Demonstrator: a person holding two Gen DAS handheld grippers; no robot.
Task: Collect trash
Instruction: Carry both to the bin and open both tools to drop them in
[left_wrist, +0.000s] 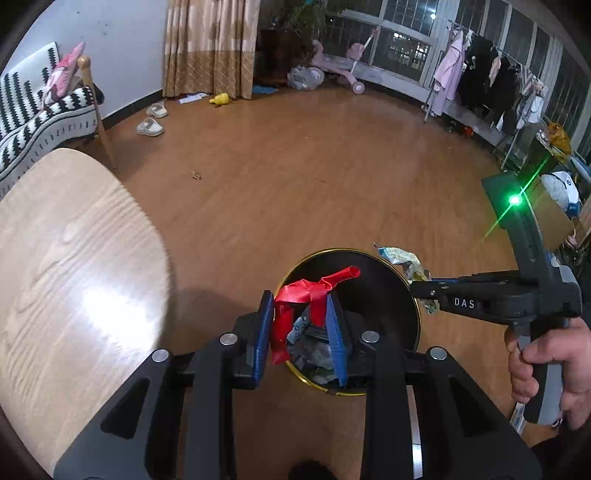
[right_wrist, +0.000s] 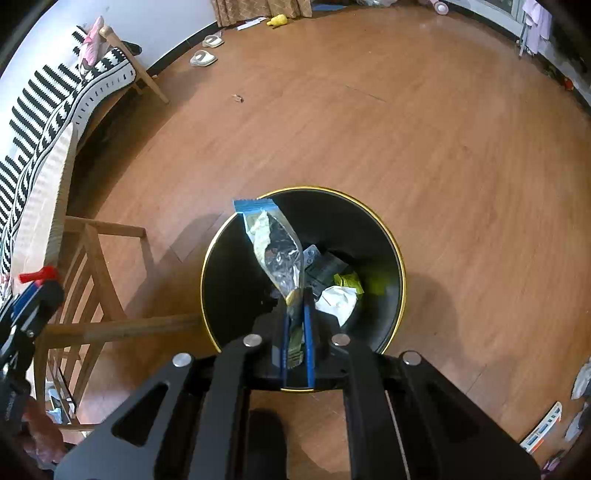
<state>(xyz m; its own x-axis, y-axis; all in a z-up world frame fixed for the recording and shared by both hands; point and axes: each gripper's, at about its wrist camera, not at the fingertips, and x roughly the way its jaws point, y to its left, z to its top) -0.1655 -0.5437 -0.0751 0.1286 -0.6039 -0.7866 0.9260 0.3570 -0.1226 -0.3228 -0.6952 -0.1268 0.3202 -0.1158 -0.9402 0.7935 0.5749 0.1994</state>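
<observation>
A black trash bin with a gold rim (left_wrist: 416, 314) (right_wrist: 391, 236) stands on the wood floor and holds several pieces of trash. My left gripper (left_wrist: 301, 325) is shut on a red crumpled wrapper (left_wrist: 314, 291) and holds it over the bin's near left edge. My right gripper (right_wrist: 296, 295) is shut on a silver snack wrapper with a blue end (right_wrist: 273, 243), held over the bin. In the left wrist view the right gripper (left_wrist: 424, 291) reaches in from the right with that wrapper (left_wrist: 402, 258) at the bin's far right rim.
A round light-wood table (left_wrist: 66, 266) is at the left of the bin; a wooden chair frame (right_wrist: 92, 280) stands beside it. A striped sofa (left_wrist: 33, 110), slippers (left_wrist: 150, 127), a small scrap on the floor (left_wrist: 195, 175) and a clothes rack (left_wrist: 491, 81) lie farther off.
</observation>
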